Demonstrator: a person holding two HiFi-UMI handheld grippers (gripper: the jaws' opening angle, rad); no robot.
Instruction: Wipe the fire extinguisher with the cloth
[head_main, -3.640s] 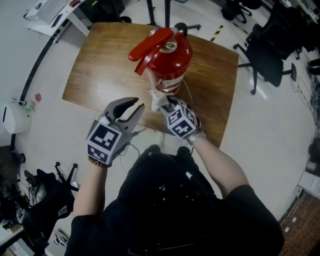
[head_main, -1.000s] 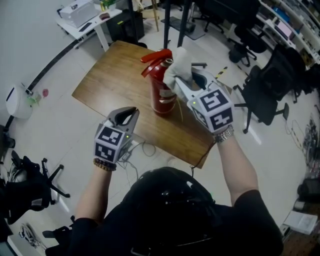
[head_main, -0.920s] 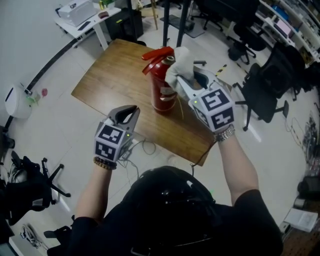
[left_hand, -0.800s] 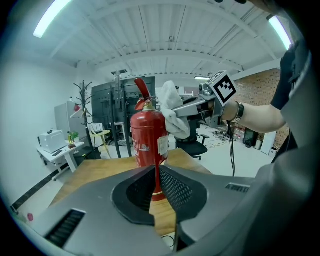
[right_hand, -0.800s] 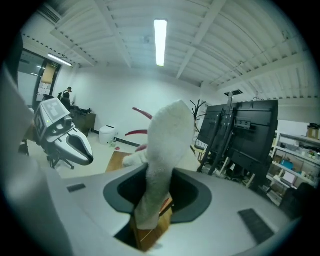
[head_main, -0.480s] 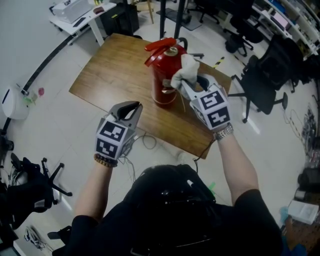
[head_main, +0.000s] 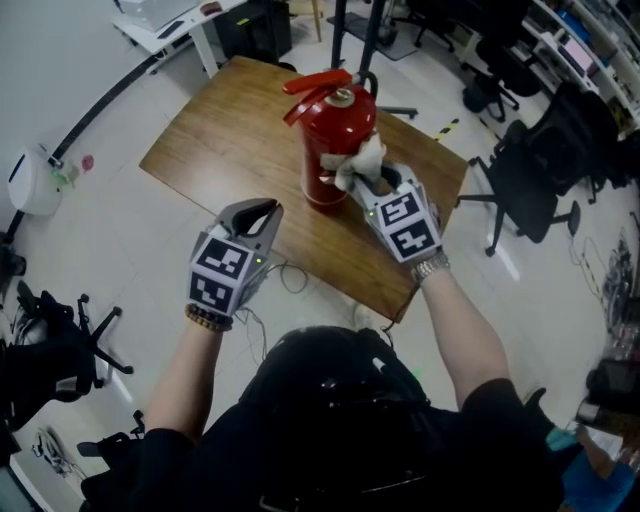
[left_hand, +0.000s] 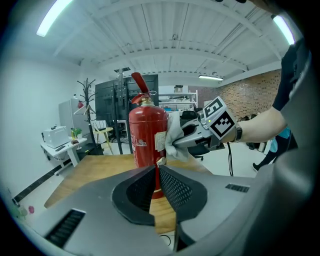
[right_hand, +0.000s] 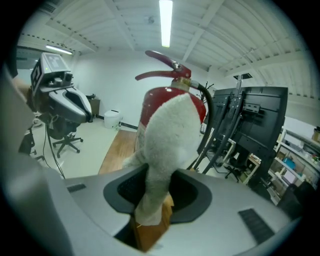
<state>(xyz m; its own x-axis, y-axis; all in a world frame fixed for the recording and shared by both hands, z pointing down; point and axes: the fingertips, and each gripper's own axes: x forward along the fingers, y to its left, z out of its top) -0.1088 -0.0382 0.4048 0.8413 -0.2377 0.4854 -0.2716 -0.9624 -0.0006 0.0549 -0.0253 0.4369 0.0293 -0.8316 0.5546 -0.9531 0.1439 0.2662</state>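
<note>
From the head view, the red fire extinguisher (head_main: 333, 140) is standing upright on the wooden table (head_main: 215, 140), toward its far right part. The right gripper (head_main: 368, 178) is reaching in from the near right with the pale cloth (head_main: 357, 163) bunched in its jaws, and the cloth is lying against the cylinder's side below the neck. The left gripper (head_main: 254, 207) is hovering over the table's near edge, apart from the extinguisher, with its jaws drawn together. A black office chair (head_main: 530, 135) is standing on the floor to the right of the table. In the left gripper view, that gripper's two dark pads are meeting at their tips with nothing between them; beyond them the extinguisher is rising straight ahead, and the cloth is pressing on the cylinder's right side beside its label. In the right gripper view, the jaws are standing wide and clamping the thick wad of cloth, which is bulging forward and covering most of the red body, while the handle and black hose are showing above and to the right.
</note>
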